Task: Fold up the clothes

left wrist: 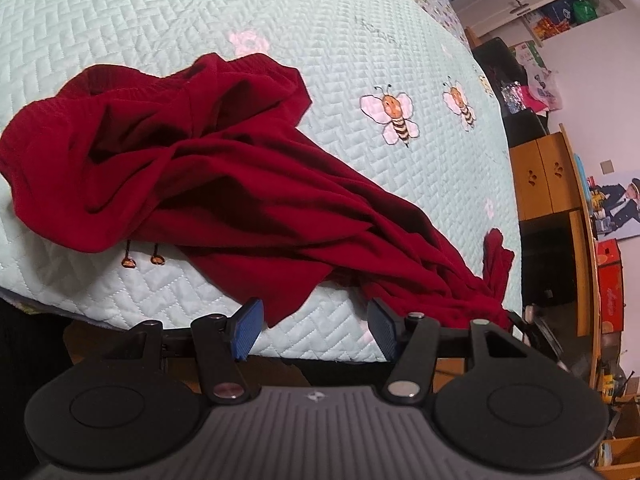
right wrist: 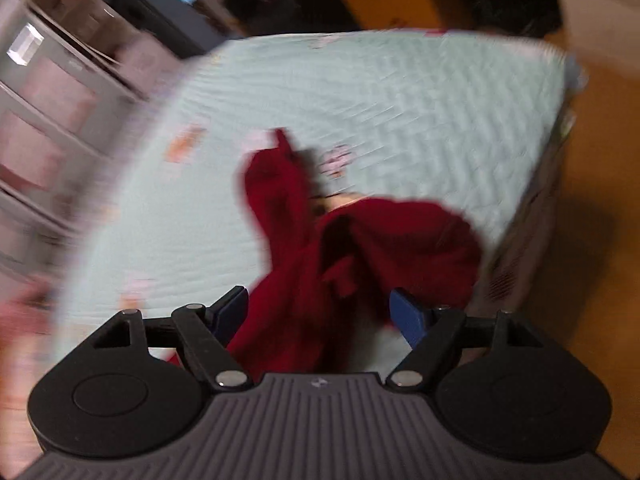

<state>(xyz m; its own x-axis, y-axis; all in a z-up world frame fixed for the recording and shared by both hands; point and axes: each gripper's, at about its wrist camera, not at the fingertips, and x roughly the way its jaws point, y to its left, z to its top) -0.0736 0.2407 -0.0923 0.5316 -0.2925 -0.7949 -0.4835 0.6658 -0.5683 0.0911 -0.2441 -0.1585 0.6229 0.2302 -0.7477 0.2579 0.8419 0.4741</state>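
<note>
A bed (left wrist: 360, 40) under a pale green quilt printed with bees fills both views, with wooden cabinets (left wrist: 540, 172) off its right side. A dark red garment (left wrist: 208, 184) lies crumpled near the bed's front edge, one end trailing off to the right. The left gripper (left wrist: 316, 330) hovers just before it, jaws apart and empty. The right gripper (right wrist: 320, 316), in a blurred view, has its jaws wide, red cloth lying loose between them.
</note>
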